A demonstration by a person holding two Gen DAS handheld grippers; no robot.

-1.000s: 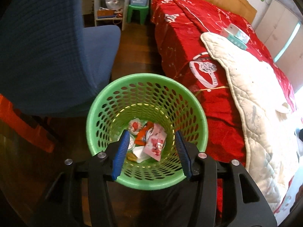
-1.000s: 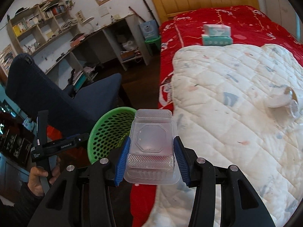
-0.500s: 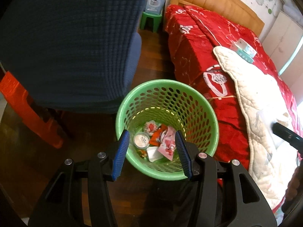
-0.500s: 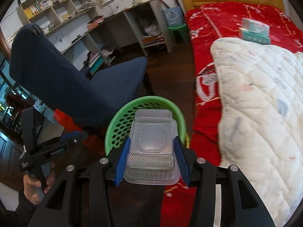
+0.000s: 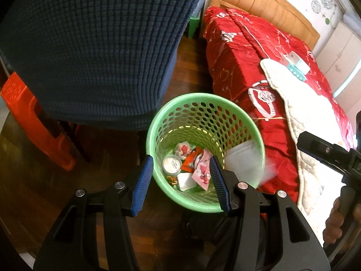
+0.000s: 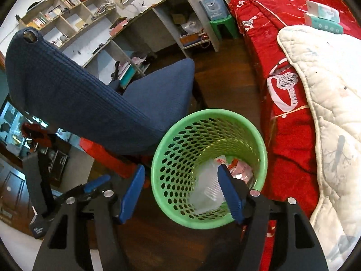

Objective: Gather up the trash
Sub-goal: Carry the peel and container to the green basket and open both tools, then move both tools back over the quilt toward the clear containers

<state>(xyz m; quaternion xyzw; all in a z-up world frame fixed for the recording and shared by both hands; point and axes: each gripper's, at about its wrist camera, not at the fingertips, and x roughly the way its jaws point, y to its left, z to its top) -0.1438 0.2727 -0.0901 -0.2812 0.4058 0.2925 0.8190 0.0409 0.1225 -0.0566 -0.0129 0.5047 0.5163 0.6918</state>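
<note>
A green perforated bin (image 5: 171, 117) stands on the dark wood floor between the chair and the bed; it also shows in the right wrist view (image 6: 180, 135). It holds wrappers (image 5: 202, 169) and a small round tub (image 5: 172, 164). A clear plastic clamshell box (image 5: 242, 158) is blurred at the bin's right rim, free of both grippers, and shows inside the bin in the right wrist view (image 6: 206, 189). My right gripper (image 6: 182, 194) is open and empty over the bin. My left gripper (image 5: 181, 184) is open and empty above the bin's near rim.
A blue office chair (image 5: 94, 45) stands left of the bin, an orange stool (image 5: 33, 122) behind it. A bed with red cover (image 5: 248, 52) and white quilt (image 6: 327, 94) lies to the right, with a tissue box (image 6: 322, 18) on it. Desk and shelves (image 6: 135, 22) stand behind.
My right gripper moved over the bin, opened and let go of the clear box, which now drops into the bin. My left gripper drew back a little and stayed open.
</note>
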